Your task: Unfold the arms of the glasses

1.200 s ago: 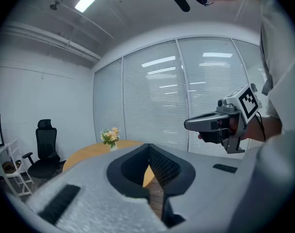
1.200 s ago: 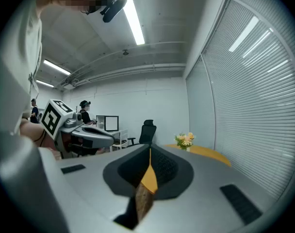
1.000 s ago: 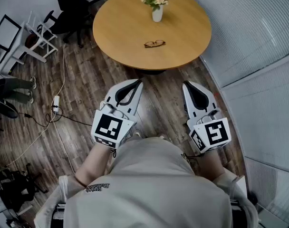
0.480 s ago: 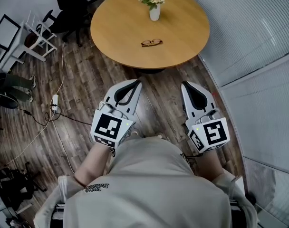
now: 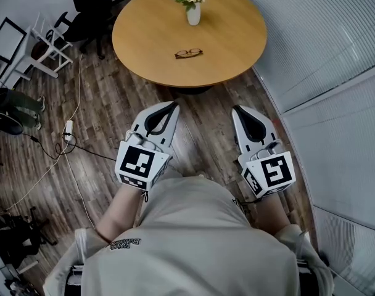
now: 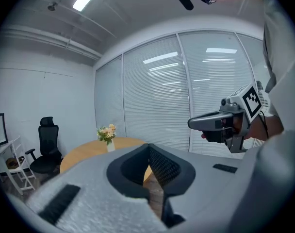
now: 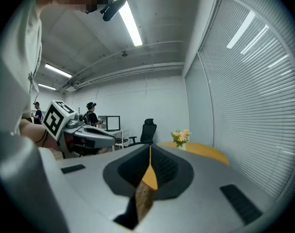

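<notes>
A pair of dark-framed glasses (image 5: pixel 188 53) lies near the middle of a round wooden table (image 5: pixel 237 36) in the head view. Both grippers hang over the wood floor, well short of the table. My left gripper (image 5: pixel 174 105) is shut with nothing in it, its tips meeting. My right gripper (image 5: pixel 235 110) is also shut and empty. In the left gripper view the jaws (image 6: pixel 148 147) meet at the tips, and the other gripper (image 6: pixel 225 123) shows at the right. The right gripper view shows its jaws (image 7: pixel 150 148) closed too. The glasses do not show in either gripper view.
A white vase of flowers (image 5: pixel 191 2) stands at the table's far side. A black office chair (image 5: pixel 89 5) and a white rack (image 5: pixel 36 48) sit at the left, with cables (image 5: pixel 67 134) on the floor. Glass partitions with blinds (image 5: pixel 335 54) run along the right. People stand at desks (image 7: pixel 91 113) far off.
The table and glasses have slid slightly left and up in the head view. Both grippers keep their pose and stay shut.
</notes>
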The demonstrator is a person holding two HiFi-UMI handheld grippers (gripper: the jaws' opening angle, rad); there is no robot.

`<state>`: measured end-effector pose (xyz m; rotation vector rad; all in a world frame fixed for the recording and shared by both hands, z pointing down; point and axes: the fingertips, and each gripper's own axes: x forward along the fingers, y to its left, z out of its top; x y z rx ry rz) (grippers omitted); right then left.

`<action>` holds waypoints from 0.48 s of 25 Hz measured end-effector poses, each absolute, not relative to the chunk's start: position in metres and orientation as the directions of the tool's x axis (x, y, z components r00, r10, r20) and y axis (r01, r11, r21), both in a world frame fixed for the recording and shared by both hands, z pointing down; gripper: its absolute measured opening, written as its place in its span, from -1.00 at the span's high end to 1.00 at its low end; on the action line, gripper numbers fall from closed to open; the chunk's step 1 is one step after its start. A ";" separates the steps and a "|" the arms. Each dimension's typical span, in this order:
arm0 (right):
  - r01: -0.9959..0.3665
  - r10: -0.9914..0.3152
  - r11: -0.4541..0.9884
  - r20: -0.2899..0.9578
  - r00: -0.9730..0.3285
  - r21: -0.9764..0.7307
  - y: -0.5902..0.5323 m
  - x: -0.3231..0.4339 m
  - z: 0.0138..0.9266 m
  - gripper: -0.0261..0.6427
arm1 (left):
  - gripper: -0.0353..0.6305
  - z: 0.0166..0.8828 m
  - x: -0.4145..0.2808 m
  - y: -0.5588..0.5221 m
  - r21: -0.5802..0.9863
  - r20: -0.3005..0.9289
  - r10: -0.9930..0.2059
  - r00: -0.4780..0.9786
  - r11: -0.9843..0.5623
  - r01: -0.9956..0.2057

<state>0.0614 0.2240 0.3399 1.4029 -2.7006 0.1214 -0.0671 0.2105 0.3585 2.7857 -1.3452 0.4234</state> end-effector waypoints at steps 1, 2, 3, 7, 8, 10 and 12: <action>-0.817 -0.809 0.576 0.123 -0.575 -0.026 0.225 0.065 0.340 0.83 | 0.83 0.359 -0.063 0.210 -0.098 0.250 -0.768 0.590 -0.626 -0.774; -0.814 -0.807 0.580 0.124 -0.578 -0.026 0.225 0.069 0.341 0.83 | 0.83 0.358 -0.058 0.211 -0.097 0.249 -0.768 0.590 -0.625 -0.774; -0.813 -0.805 0.582 0.124 -0.580 -0.027 0.226 0.073 0.341 0.83 | 0.83 0.359 -0.053 0.212 -0.096 0.250 -0.768 0.590 -0.626 -0.774; -0.807 -0.798 0.590 0.129 -0.589 -0.034 0.225 0.083 0.347 0.83 | 0.83 0.364 -0.041 0.212 -0.093 0.265 -0.768 0.583 -0.622 -0.777; -0.804 -0.795 0.594 0.128 -0.593 -0.037 0.225 0.084 0.347 0.83 | 0.83 0.365 -0.040 0.211 -0.092 0.269 -0.768 0.581 -0.621 -0.778; -0.799 -0.791 0.600 0.124 -0.600 -0.040 0.224 0.084 0.346 0.83 | 0.83 0.366 -0.038 0.208 -0.093 0.274 -0.767 0.579 -0.621 -0.778; -0.798 -0.790 0.601 0.121 -0.601 -0.042 0.221 0.085 0.345 0.83 | 0.83 0.365 -0.037 0.202 -0.100 0.279 -0.768 0.577 -0.621 -0.778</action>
